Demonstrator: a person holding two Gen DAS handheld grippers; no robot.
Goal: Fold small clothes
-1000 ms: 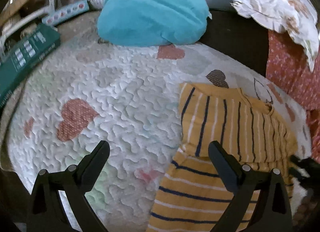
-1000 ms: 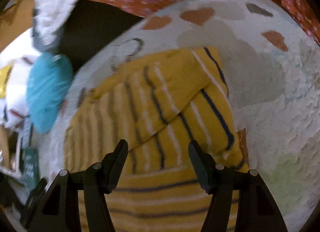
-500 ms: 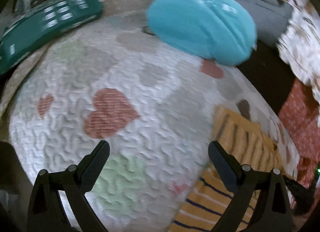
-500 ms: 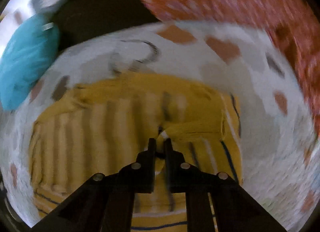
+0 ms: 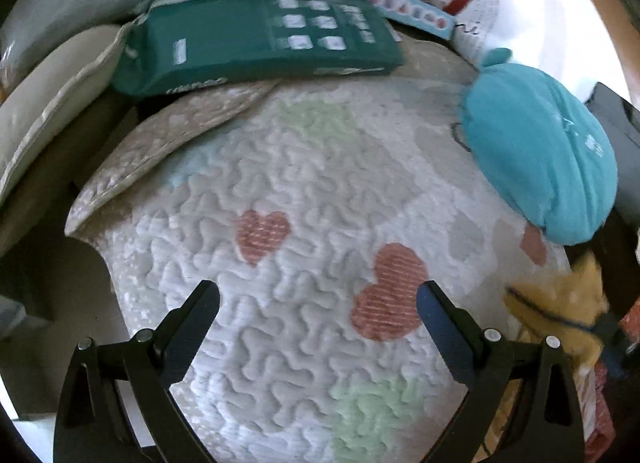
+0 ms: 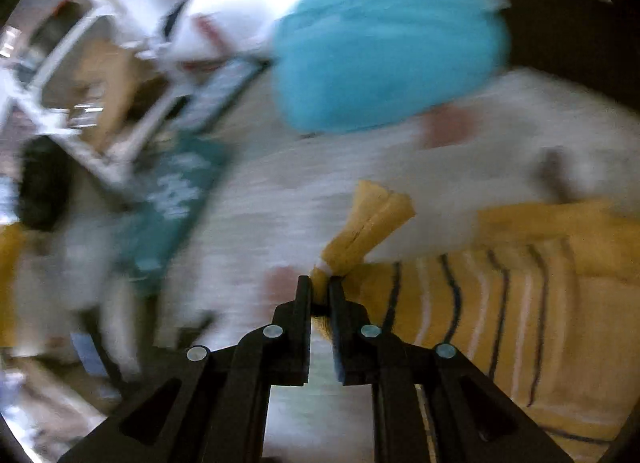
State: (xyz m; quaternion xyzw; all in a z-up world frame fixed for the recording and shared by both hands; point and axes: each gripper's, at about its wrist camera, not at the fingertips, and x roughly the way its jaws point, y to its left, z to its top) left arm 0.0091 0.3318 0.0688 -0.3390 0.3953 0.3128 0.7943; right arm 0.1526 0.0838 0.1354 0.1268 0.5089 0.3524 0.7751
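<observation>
The right gripper (image 6: 319,291) is pinched tight on a bunched yellow sleeve of the striped shirt (image 6: 520,311), which lies partly folded on the heart-print quilt (image 6: 280,199), so the fold looks midway, with the sleeve not yet laid flat. The left gripper (image 5: 318,299) hangs wide open and empty over the quilt, the shirt at its right edge, and beyond lie a teal cushion (image 5: 540,155) and a green box (image 5: 256,39)

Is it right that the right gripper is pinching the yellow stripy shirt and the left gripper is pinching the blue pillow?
Not quite. The left gripper is open and empty above the heart quilt, apart from the blue pillow, as the left wrist view shows. The right gripper does pinch the yellow stripy shirt.
</observation>
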